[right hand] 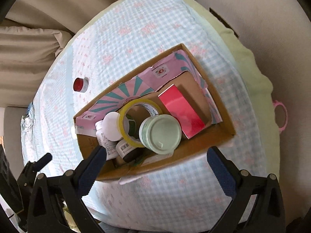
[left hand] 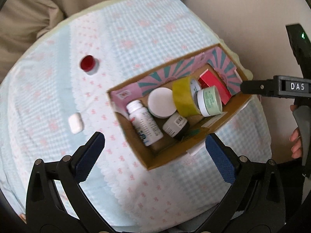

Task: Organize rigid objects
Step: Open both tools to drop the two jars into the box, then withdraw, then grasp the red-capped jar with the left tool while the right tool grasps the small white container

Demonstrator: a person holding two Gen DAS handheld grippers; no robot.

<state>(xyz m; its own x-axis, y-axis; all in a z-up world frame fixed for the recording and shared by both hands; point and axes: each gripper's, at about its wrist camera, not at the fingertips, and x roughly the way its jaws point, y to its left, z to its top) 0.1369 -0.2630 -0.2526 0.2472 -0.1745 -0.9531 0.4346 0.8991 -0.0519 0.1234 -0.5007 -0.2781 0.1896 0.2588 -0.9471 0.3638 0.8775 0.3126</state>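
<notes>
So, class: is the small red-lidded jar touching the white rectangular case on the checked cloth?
Apart. In the left wrist view the red-lidded jar sits well up the cloth from the white case, with bare checked cloth between them.

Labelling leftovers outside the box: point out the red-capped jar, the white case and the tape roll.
red-capped jar [left hand: 88, 63]: left wrist view, on its red lid.
white case [left hand: 76, 123]: left wrist view, middle of its top face.
tape roll [right hand: 124, 125]: right wrist view, on the yellow outer band, left side.
</notes>
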